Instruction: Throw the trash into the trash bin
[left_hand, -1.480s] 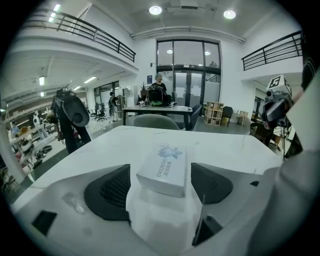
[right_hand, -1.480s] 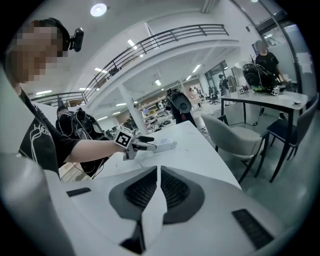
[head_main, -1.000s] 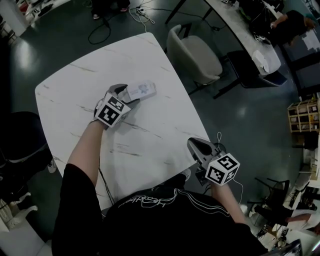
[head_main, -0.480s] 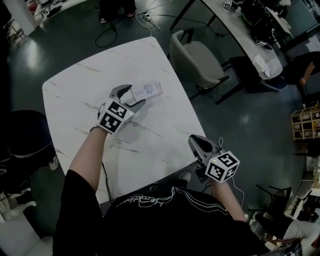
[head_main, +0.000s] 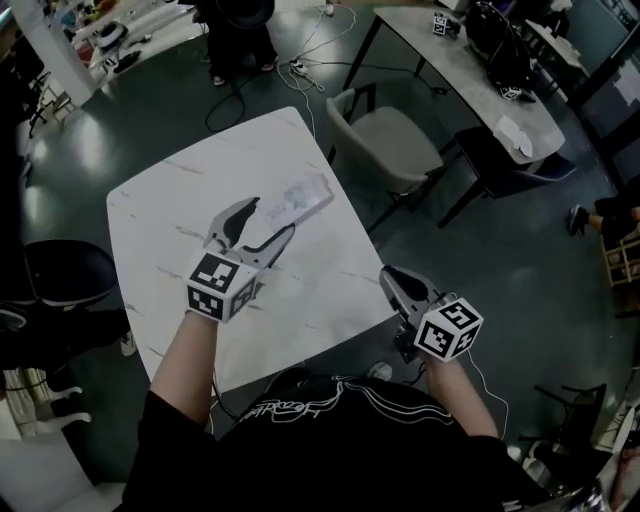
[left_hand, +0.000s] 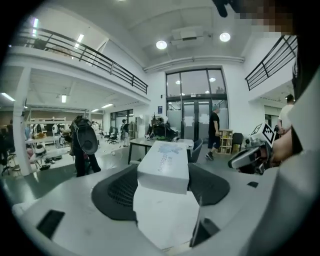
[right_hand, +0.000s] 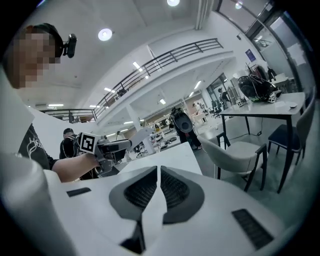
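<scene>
— What are we standing at?
— A white marbled table with rounded corners. It sits on a dark, glossy floor in a big open hall. Our gripper views show a railed gallery overhead and tall glass doors well beyond the table.

— And where is our trash?
— It's the white box. Our left gripper has its jaws spread wide and clamped on the box's near end, one pad on each long side. We hold it up off the table, over the far right part.

— Our other claw?
— Our right gripper hangs just off the table's near right corner, jaws pressed together with nothing between them.

— What else do we see round the table?
— A beige chair stands just past the far right corner, the closest thing to that side. A long desk runs behind it. A black chair sits off the table's left edge. Cables trail over the floor past the far edge, and a person stands there.
</scene>
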